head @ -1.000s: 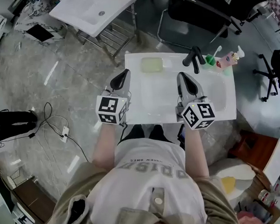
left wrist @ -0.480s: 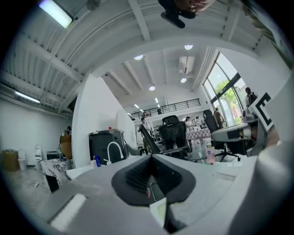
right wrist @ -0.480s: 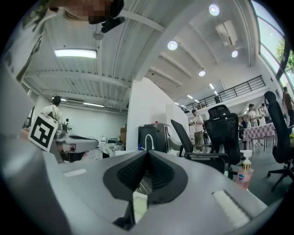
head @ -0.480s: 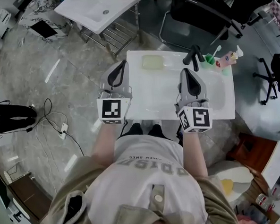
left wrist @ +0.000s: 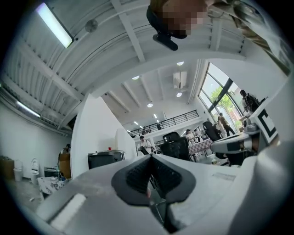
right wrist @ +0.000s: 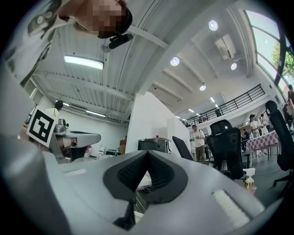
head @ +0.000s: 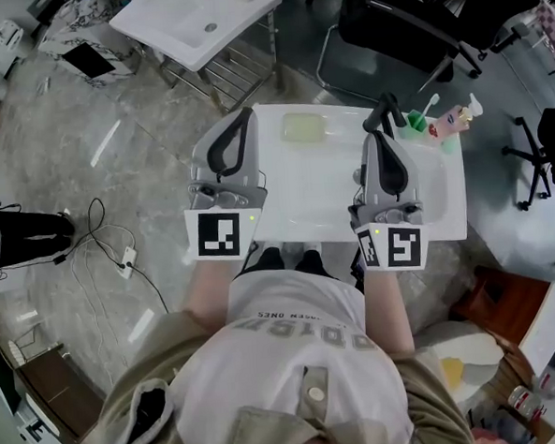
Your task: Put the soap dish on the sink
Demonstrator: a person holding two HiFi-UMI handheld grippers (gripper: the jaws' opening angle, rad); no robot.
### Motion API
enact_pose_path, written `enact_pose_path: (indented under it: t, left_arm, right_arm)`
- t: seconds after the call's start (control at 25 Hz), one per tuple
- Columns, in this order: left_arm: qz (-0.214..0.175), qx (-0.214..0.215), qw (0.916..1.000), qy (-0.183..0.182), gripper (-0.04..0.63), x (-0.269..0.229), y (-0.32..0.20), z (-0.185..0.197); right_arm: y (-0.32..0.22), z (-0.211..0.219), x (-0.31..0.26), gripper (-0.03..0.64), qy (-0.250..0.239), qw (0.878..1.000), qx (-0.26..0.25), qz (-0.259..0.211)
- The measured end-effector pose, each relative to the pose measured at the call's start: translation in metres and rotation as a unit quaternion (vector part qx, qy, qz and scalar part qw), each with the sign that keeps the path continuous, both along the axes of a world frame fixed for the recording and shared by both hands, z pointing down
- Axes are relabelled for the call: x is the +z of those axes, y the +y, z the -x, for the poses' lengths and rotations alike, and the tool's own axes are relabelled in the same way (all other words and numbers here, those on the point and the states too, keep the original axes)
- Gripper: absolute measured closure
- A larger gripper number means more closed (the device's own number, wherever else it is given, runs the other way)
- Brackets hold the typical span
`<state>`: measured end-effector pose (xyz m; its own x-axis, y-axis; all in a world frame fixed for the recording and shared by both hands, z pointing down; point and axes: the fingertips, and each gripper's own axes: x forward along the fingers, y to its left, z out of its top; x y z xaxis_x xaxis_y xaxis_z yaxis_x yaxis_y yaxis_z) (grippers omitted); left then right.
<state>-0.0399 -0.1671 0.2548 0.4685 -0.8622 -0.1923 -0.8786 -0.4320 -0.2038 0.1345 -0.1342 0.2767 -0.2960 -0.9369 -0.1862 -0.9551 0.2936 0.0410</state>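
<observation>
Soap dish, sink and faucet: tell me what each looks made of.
Soap dish: pale green, faintly translucent, with rounded corners; probably plastic.
Sink: plain white with a smooth sheen; likely glazed ceramic, maybe resin.
Faucet: black all over with a dull finish; probably coated metal, though too small to be sure.

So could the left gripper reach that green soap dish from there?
Probably yes. The soap dish sits alone on the sink's back rim, just ahead of the left gripper, nothing between them. Its fingers are shut, though, so they'd need opening first.
</observation>
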Motion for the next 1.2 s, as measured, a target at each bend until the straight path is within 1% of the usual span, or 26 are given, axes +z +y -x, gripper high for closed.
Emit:
enact_pose_path:
  t: [0.32,0.52,0.6,0.76,0.88,1.04,1.2]
  left_arm:
    - [0.012,-0.017,0.9998,-0.008,0.589,0.010,-0.006,0.007]
    - [0.012,-0.020,0.9997,-0.010,0.589,0.014,-0.010,0.007]
    - [0.018,-0.022,0.9995,-0.016,0.589,0.018,-0.010,0.007]
    - [0.017,-0.021,0.9995,-0.017,0.589,0.021,-0.013,0.005]
    - [0.029,-0.025,0.9992,-0.013,0.589,0.026,-0.016,0.006]
    - [0.033,-0.025,0.9989,-0.023,0.589,0.031,-0.017,0.005]
    - [0.040,-0.024,0.9987,-0.020,0.589,0.033,-0.016,0.005]
  right_arm:
    - [-0.005,-0.006,0.001,0.617,0.005,1.000,0.007,-0.001]
    - [-0.010,-0.005,0.004,0.620,0.030,0.999,0.012,0.004]
    - [-0.010,-0.004,0.003,0.620,0.036,0.999,0.012,0.003]
    - [-0.013,-0.007,0.003,0.620,0.041,0.999,0.010,0.002]
    - [-0.015,-0.007,0.004,0.620,0.043,0.999,0.009,0.003]
    - [-0.014,-0.009,0.005,0.620,0.050,0.999,0.007,0.005]
    - [-0.012,-0.011,0.006,0.620,0.054,0.998,0.011,0.006]
